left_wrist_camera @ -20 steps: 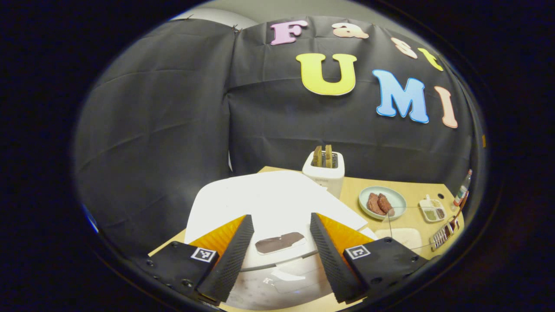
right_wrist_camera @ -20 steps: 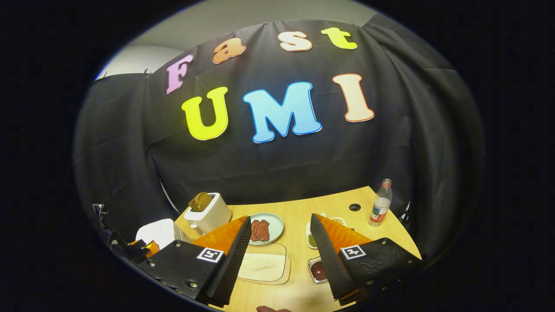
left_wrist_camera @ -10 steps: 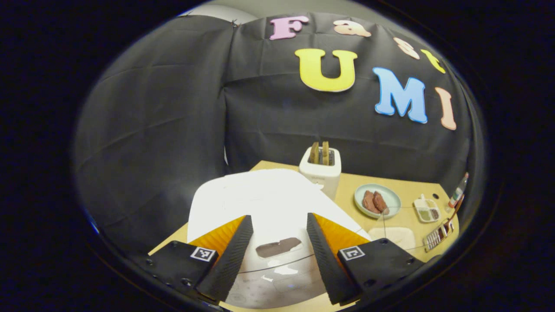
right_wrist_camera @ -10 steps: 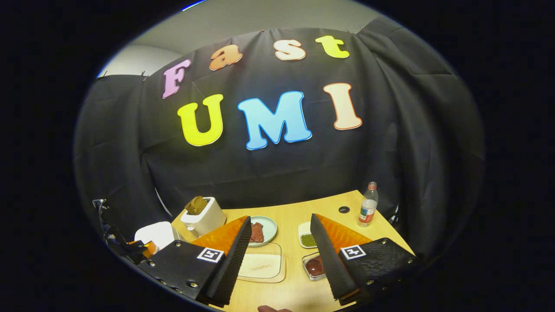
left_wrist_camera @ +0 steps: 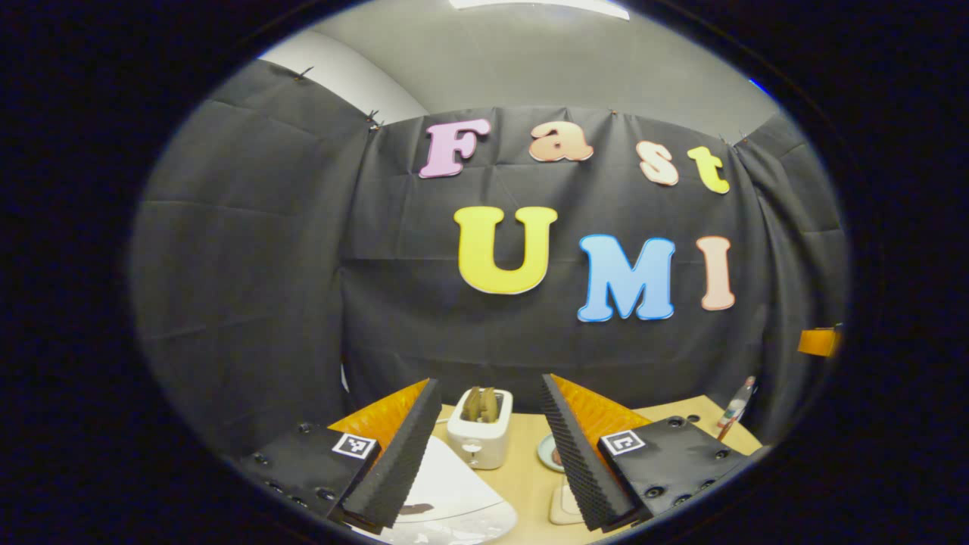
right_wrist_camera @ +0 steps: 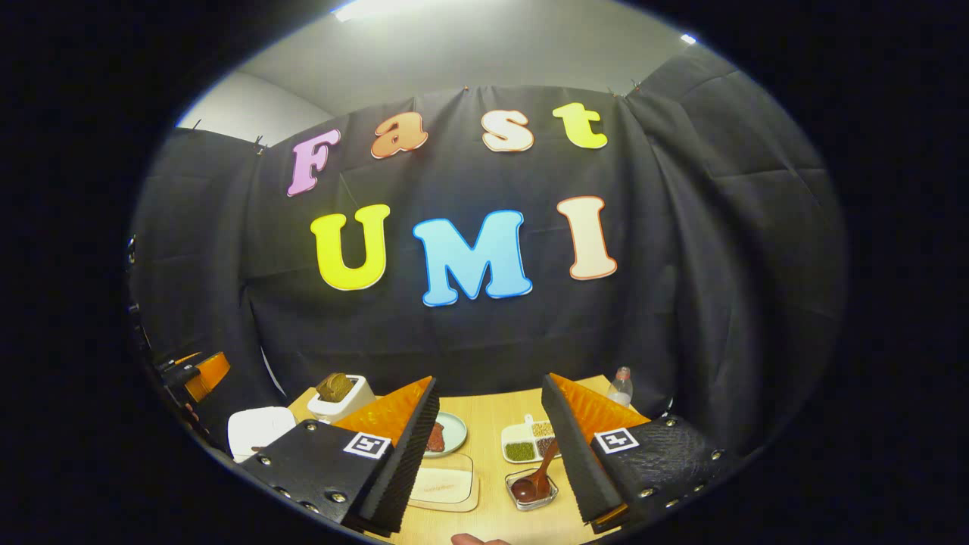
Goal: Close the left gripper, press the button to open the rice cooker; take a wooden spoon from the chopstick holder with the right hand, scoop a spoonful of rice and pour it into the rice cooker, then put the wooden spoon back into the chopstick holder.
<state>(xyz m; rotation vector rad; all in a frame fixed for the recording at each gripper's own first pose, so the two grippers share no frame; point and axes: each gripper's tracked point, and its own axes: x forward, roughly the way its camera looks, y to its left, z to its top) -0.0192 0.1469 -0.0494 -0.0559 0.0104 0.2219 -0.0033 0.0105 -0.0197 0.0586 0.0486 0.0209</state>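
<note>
**Both hand-held grippers raised, rice cooker closed**

My left hand-held gripper [left_wrist_camera: 488,446] is hanging above the desk [left_wrist_camera: 522,484] with its fingers apart and nothing between them. In the left gripper view, the white rice cooker [left_wrist_camera: 447,499] is sitting low beneath it, lid down. A toaster [left_wrist_camera: 479,428] is standing just behind the cooker, and a plate [left_wrist_camera: 549,452] is peeking past my right finger. I am judging that pressing with fingers this wide could straddle the button and miss it.

In the right gripper view, my right hand-held gripper [right_wrist_camera: 488,446] is also spread and carrying nothing. A wooden spoon [right_wrist_camera: 534,478] is resting in a small clear dish. A seasoning tray [right_wrist_camera: 530,443], a bottle [right_wrist_camera: 621,386] and a flat board [right_wrist_camera: 443,484] are crowding the reach, so a careless sweep could knock them.
</note>
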